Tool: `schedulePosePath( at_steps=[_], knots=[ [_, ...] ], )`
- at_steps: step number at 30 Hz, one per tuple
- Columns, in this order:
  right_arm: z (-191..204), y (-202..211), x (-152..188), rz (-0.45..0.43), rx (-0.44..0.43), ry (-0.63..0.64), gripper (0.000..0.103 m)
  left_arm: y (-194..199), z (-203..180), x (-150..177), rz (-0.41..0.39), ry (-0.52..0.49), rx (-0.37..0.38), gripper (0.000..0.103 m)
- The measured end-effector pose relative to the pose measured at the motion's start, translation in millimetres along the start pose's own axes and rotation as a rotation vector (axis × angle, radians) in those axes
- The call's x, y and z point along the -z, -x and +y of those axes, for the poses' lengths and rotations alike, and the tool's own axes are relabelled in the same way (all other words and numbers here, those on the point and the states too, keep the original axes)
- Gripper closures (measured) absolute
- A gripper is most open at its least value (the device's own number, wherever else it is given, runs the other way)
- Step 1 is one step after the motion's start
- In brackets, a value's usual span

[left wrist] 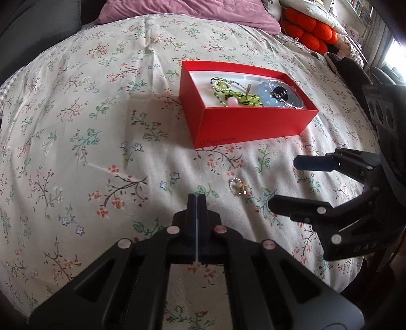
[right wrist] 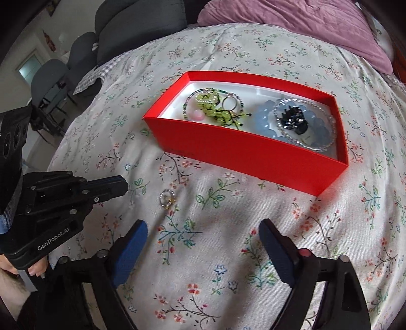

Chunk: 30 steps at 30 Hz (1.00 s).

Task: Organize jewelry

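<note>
An open red box [left wrist: 253, 124] [right wrist: 241, 152] stands on the floral bedspread. It holds green bead bracelets [right wrist: 210, 105], a metal ring [right wrist: 229, 102], a pale blue bead bracelet [right wrist: 266, 116], a clear bead bracelet [right wrist: 314, 146] and a black clip [right wrist: 294, 121]. A small beaded ring [left wrist: 237, 186] [right wrist: 167, 199] lies loose on the cloth in front of the box. My left gripper [left wrist: 196, 196] [right wrist: 124, 186] is shut with nothing in it, just left of that ring. My right gripper [right wrist: 203, 226] [left wrist: 284, 182] stands open and empty; the ring lies ahead of its left finger.
A purple pillow [left wrist: 192, 12] [right wrist: 291, 25] lies at the head of the bed, behind the box. Orange cushions [left wrist: 309, 28] sit at the far right. Grey chairs [right wrist: 76, 58] stand beyond the bed's left edge. A hand [right wrist: 38, 269] grips the left tool.
</note>
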State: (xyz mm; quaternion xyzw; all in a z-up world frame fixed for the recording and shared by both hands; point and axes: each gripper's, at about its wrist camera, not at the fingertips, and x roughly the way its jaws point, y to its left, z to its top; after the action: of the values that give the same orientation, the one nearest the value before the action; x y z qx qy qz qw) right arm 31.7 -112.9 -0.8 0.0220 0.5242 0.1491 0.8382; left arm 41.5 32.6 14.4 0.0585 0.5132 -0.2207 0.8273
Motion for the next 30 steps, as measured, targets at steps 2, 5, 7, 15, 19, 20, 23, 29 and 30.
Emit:
schedulePosePath(
  at_steps=[2, 5, 7, 15, 19, 20, 23, 29, 30],
  knots=[
    [5.8, -6.5, -4.1, 0.000, -0.011, -0.007, 0.036, -0.9, 4.5, 1.7, 0.011, 0.011, -0.004, 0.103],
    [11.9, -14.6, -10.4, -0.022, -0.016, -0.011, 0.047, -2.9, 8.1, 4.0, 0.024, 0.016, -0.008, 0.101],
    [15.2, -19.6, -14.0, -0.033, -0.028, -0.018, 0.050, -4.6, 8.1, 5.6, 0.029, 0.011, -0.009, 0.097],
    [19.2, -31.9, -14.9, -0.031, 0.016, 0.012, 0.079, -7.8, 0.5, 10.3, 0.026, -0.040, 0.009, 0.084],
    [12.1, -27.6, -9.8, -0.024, 0.016, 0.010, 0.082, -8.4, -2.8, 10.6, 0.020, -0.055, 0.021, 0.074],
    [10.3, -26.5, -8.9, -0.023, 0.014, 0.011, 0.082, -8.8, -3.7, 10.5, 0.019, -0.059, 0.024, 0.071],
    [6.4, -21.8, -4.2, -0.022, 0.011, 0.015, 0.087, -10.2, -8.3, 9.4, 0.020, -0.075, 0.026, 0.066],
    [-8.8, -13.4, 3.4, -0.011, 0.024, 0.013, 0.095, -12.9, -12.0, 6.8, 0.020, -0.080, 0.034, 0.063],
    [-9.8, -12.0, 4.0, -0.008, 0.021, 0.013, 0.095, -13.3, -12.3, 6.4, 0.021, -0.081, 0.035, 0.063]
  ],
)
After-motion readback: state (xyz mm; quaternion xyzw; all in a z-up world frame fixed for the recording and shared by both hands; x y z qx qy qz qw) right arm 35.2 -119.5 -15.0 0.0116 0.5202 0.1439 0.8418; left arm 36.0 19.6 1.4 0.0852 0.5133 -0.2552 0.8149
